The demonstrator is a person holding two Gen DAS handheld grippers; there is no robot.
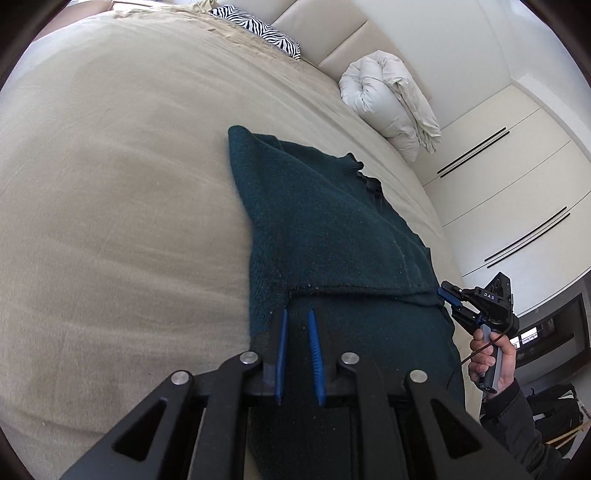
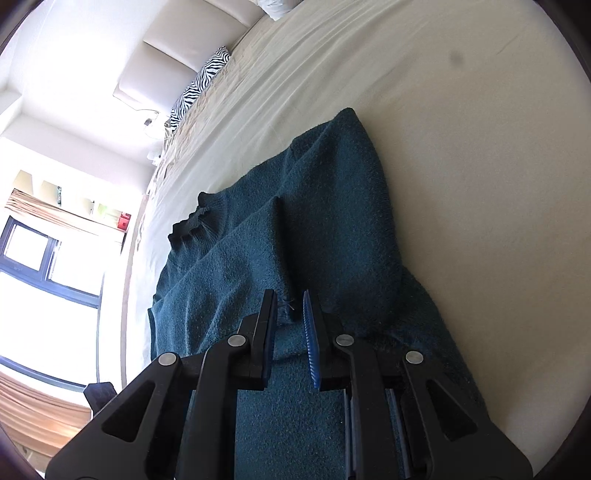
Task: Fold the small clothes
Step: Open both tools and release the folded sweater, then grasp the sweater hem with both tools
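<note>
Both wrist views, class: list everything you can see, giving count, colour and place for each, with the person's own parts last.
Dark teal knitted sweater: one, partly folded, on the bed under both grippers.
Beige bed sheet: one, covering the mattress.
Zebra-striped black-and-white pillow: one, at the head of the bed.
White rolled duvet: one, against the cream padded headboard.
White wardrobe doors: several, with dark handles, beside the bed.
Dark-framed window: one, beyond the bed.
Left gripper: one, black with blue pads, jaws nearly closed, sweater cloth behind the gap.
Right gripper: one, the same, at the sweater's other edge.
Hand: one, gripping the right handle.
</note>
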